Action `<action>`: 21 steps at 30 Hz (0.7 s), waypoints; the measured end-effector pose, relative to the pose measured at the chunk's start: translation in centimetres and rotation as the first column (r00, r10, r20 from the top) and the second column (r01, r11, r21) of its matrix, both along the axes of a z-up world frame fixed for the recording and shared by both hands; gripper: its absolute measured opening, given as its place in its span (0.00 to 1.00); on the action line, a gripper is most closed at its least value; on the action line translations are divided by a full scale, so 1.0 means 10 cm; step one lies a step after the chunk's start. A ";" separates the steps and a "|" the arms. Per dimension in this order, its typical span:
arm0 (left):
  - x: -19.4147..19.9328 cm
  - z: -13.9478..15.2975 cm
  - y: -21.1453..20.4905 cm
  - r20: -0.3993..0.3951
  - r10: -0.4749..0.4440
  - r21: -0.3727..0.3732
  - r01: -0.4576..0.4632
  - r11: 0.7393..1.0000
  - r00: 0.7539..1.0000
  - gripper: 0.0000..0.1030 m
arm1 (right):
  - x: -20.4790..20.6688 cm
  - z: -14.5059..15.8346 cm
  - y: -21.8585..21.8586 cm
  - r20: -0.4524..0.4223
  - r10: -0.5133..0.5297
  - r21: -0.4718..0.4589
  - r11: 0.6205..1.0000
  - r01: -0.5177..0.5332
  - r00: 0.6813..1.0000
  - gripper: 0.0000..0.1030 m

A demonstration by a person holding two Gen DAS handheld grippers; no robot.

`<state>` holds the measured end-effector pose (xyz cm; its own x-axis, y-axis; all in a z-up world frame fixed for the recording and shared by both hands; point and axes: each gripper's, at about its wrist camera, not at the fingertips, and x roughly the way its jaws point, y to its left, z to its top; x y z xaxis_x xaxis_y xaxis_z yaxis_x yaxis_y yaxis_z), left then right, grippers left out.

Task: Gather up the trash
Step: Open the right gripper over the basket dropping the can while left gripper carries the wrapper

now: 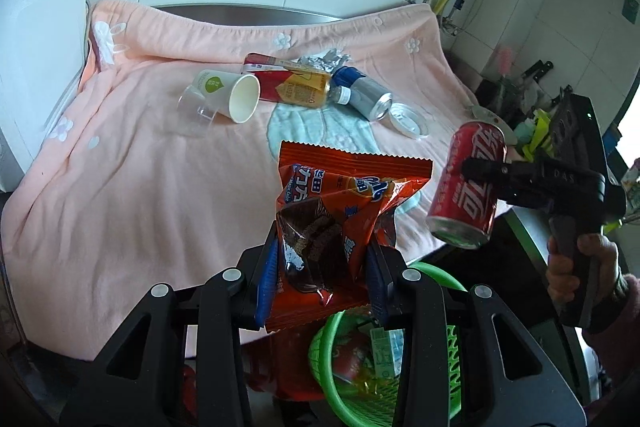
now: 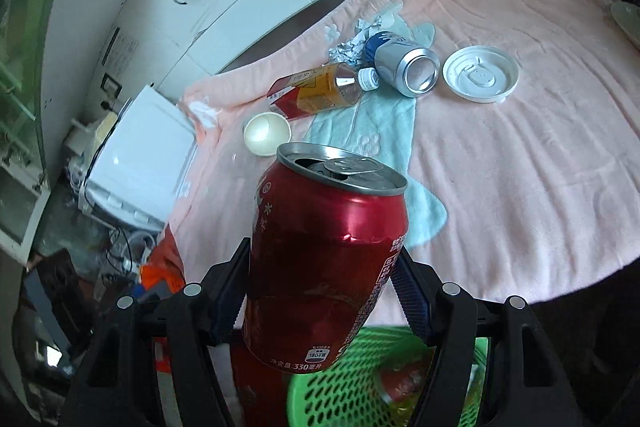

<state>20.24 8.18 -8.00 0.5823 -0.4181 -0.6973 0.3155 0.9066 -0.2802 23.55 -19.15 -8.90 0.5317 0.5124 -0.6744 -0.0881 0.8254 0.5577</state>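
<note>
Left tool [image 1: 320, 263] clamped on orange snack wrapper [image 1: 340, 211], lower centre. Right tool [image 2: 320, 291] pinching red can [image 2: 328, 251] above green basket [image 2: 360, 387], bottom frame. Risk: smooth can slipping, missing basket.

The red can [image 2: 326, 251] is shiny metal. The orange snack bag [image 1: 340, 227] is crinkly, glossy plastic. The pink cloth [image 1: 140, 155] looks soft and fuzzy (at eleven o'clock, a matt paper cup [image 1: 228, 95]).
</note>
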 end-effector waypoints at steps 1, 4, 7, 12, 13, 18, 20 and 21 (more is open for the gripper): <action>-0.06 0.01 -0.03 0.000 -0.002 -0.004 0.002 1.000 1.000 0.36 | -0.12 0.01 -0.03 0.010 0.007 -0.019 1.000 -0.007 1.000 0.63; -0.25 0.05 -0.13 0.005 -0.014 -0.006 0.014 1.000 1.000 0.36 | -0.46 -0.01 -0.09 0.027 0.033 -0.072 0.997 -0.031 0.999 0.63; -0.43 0.08 -0.21 0.012 -0.022 -0.012 0.022 1.000 1.000 0.36 | -0.71 -0.11 -0.11 0.014 0.057 -0.136 0.989 -0.055 0.998 0.63; -0.67 0.10 -0.34 0.012 -0.030 -0.018 0.030 0.999 0.999 0.36 | -1.06 -0.33 -0.09 -0.017 0.091 -0.185 0.978 -0.093 0.996 0.63; -0.70 0.10 -0.36 0.011 -0.032 -0.019 0.032 0.999 0.999 0.36 | -1.10 -0.36 -0.08 -0.022 0.093 -0.188 0.977 -0.096 0.995 0.63; -0.83 0.06 -0.48 -0.004 -0.048 -0.018 0.048 0.999 0.999 0.36 | -1.26 -0.45 -0.07 -0.045 0.114 -0.172 0.978 -0.120 0.993 0.73; -0.86 0.02 -0.54 -0.014 -0.059 -0.015 0.059 0.998 0.998 0.36 | -1.33 -0.43 -0.10 -0.037 0.113 -0.176 0.977 -0.118 0.993 0.73; -0.88 0.00 -0.57 -0.019 -0.065 -0.014 0.065 0.998 0.998 0.36 | -1.35 -0.42 -0.12 -0.031 0.111 -0.184 0.976 -0.115 0.993 0.73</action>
<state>11.47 2.46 -7.98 0.5396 -0.4642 -0.7024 0.3682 0.8804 -0.2989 10.02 -20.34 -13.10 0.4628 0.4335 -0.7732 -0.1773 0.8999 0.3984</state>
